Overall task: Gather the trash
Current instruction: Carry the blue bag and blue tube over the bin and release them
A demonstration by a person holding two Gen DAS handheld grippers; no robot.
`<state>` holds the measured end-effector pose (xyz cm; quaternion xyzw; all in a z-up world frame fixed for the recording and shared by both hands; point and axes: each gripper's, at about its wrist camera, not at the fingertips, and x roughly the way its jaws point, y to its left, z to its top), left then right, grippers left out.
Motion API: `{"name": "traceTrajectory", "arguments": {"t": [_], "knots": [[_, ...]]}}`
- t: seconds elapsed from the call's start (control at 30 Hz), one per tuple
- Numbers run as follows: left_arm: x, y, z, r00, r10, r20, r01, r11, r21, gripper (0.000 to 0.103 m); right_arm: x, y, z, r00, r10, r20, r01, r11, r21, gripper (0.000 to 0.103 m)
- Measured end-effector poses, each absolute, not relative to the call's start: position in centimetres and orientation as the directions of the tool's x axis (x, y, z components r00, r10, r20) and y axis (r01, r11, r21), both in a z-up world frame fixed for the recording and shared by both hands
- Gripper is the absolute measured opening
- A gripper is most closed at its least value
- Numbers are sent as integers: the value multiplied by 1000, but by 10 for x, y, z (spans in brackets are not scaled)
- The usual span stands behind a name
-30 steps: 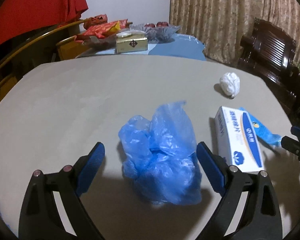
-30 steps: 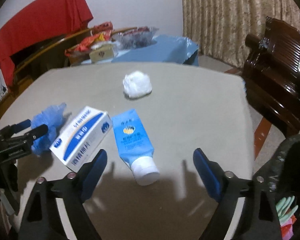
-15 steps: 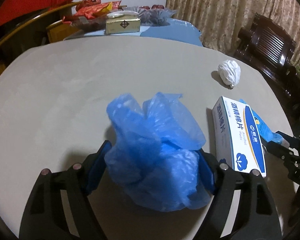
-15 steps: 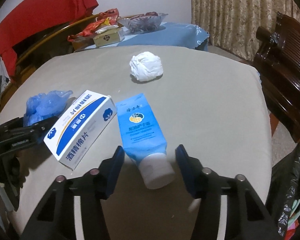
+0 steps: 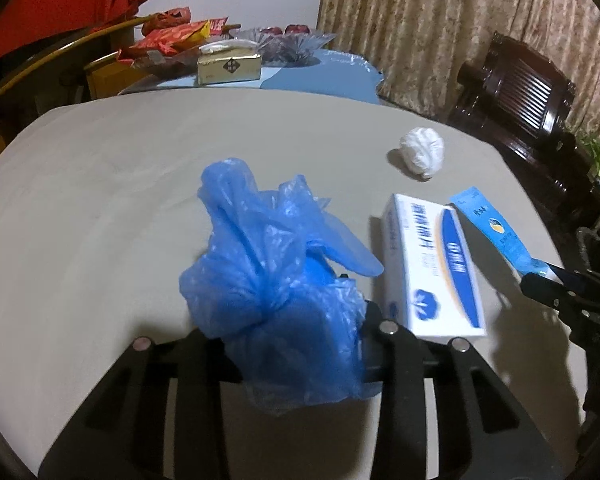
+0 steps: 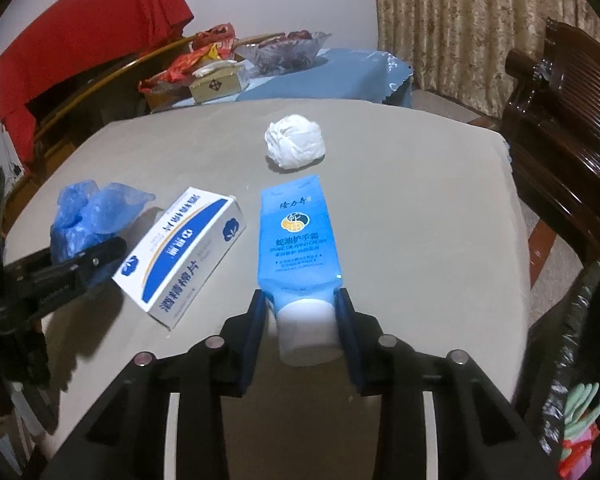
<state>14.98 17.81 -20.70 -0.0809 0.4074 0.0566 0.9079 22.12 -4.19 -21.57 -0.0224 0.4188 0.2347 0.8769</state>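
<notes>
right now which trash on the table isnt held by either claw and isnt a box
The crumpled white paper ball, lying alone at the far side. The blue plastic bag is in the left claw, the blue tube in the right claw.

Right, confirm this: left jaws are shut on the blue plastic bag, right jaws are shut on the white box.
Not the box. The right wrist view shows the right gripper shut on the cap end of the blue tube; the white box lies untouched beside it. The left gripper does hold the blue plastic bag.
</notes>
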Motion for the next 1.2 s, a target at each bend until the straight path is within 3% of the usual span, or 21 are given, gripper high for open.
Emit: {"name": "traceTrajectory", "arguments": {"t": [0.5,1.2], "knots": [[123,130,-165,712,5,-702,-98,991,-93,34,206,-58,-202,544,413,-730,-426,886,183,29],[106,85,-122,767,-55,-640,-18,994,-106,34,165,-104,-134,666,429,-610,-408,895,183,29]]}}
